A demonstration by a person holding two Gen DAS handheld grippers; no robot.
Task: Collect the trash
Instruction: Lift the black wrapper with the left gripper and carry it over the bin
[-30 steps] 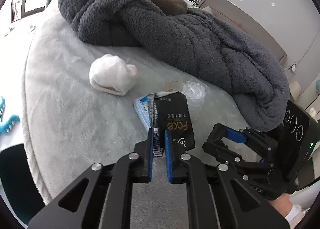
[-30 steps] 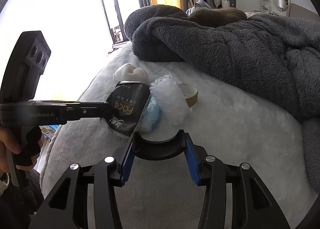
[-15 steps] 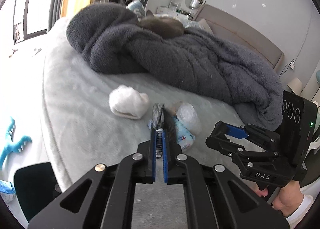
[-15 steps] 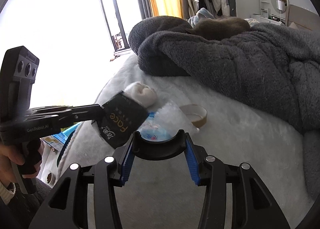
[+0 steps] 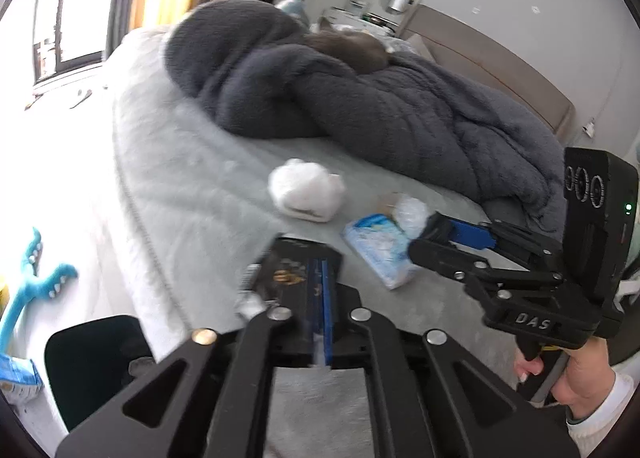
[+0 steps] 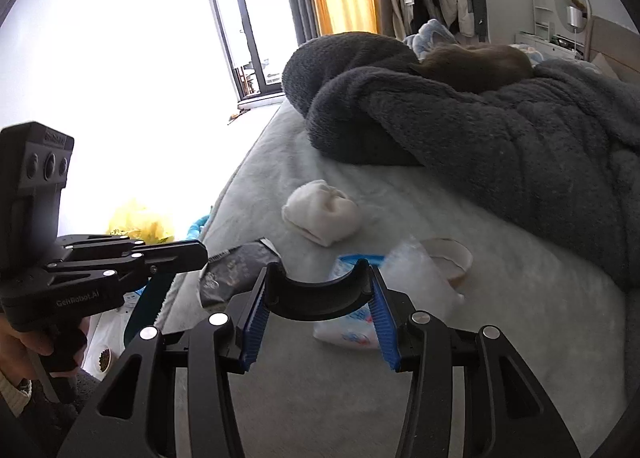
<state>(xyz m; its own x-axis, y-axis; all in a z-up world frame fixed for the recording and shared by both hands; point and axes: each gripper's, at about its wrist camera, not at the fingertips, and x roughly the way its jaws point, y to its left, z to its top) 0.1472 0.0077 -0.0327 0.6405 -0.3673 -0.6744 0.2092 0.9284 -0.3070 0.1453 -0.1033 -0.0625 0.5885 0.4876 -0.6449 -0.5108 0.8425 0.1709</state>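
A black packet (image 5: 294, 278) is held between the closed blue pads of the left claw (image 5: 316, 322), lifted clear of the bed (image 5: 192, 178) and hanging over the bed's near edge. In the right wrist view the same packet (image 6: 236, 272) is seen crumpled at the tip of the left claw (image 6: 188, 256), just past the edge of the bed (image 6: 500, 330). The right claw (image 6: 318, 322) is held wide, with nothing between its pads, and is poised above a light blue and white plastic packet (image 6: 352, 332) lying near the bed's near edge. The right claw (image 5: 436, 234) is also seen from the left wrist, just beside that blue packet (image 5: 378, 248). A piece of clear crinkled plastic (image 6: 412, 270) is seen touching the blue packet, and a tape ring (image 6: 448, 260) lies just behind it. A white balled sock (image 6: 322, 212) is found a little further in from the edge. A dark grey fleece blanket (image 6: 500, 138) is heaped across the far part of the bed. A teal toy (image 5: 32, 278) and a dark bin (image 5: 96, 362) are seen on the floor beside the bed.
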